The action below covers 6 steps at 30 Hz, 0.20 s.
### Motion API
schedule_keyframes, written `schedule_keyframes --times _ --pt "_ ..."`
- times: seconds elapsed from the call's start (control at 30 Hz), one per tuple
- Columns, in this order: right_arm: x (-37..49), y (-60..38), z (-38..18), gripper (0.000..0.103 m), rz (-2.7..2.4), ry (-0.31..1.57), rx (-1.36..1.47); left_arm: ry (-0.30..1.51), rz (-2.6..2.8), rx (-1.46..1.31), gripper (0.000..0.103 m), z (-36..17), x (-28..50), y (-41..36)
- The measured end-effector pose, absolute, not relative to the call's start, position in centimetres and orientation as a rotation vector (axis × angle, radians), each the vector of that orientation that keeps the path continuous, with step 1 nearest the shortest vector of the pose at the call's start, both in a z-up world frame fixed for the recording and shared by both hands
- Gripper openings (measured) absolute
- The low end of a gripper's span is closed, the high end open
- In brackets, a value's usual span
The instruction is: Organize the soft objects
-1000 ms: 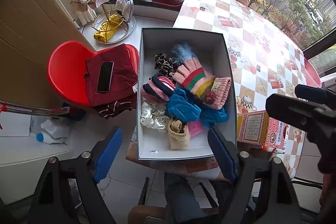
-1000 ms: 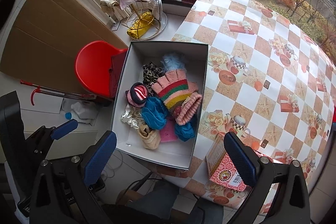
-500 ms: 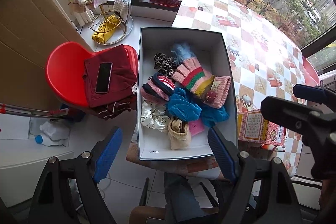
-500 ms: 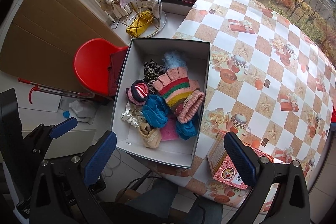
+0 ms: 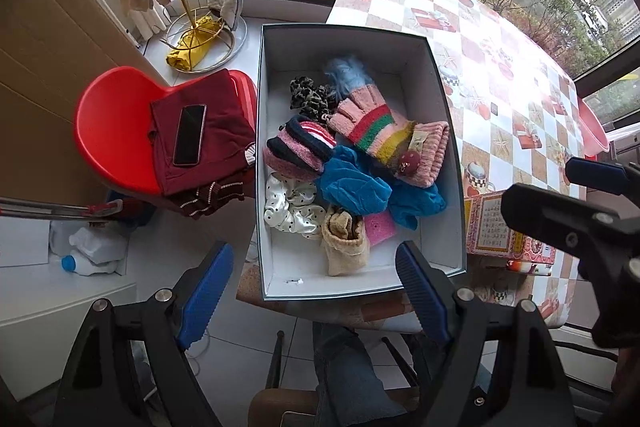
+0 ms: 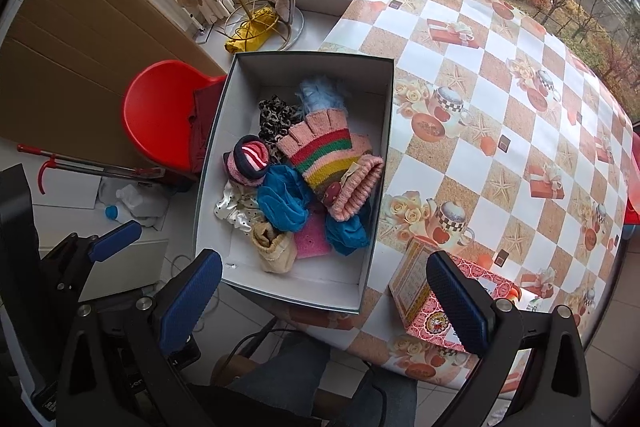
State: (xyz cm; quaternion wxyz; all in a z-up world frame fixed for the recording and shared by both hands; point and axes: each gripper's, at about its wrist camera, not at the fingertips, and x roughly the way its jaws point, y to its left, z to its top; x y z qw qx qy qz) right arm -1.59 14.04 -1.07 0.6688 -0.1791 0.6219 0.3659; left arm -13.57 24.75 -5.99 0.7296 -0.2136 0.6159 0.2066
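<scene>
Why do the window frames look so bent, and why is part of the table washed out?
Both wrist views use fisheye lenses, so straight lines bow toward the dark rounded corners. In the left wrist view, daylight glares off the tablecloth, bleaching its pattern; in the right wrist view the pattern stays clear. The white box is sharp in both.

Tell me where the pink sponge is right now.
The pink sponge lies in the white box, near its front end, between the beige sock and blue cloth in both wrist views.
</scene>
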Motion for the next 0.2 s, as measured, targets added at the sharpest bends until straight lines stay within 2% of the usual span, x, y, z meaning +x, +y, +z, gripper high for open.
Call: schedule_keyframes --times 0.2 --pt "-2.0 14.1 -2.4 0.103 0.807 1.432 -0.406 1.319 0.454 -0.508 0.086 -6.8 -14.3 25.1"
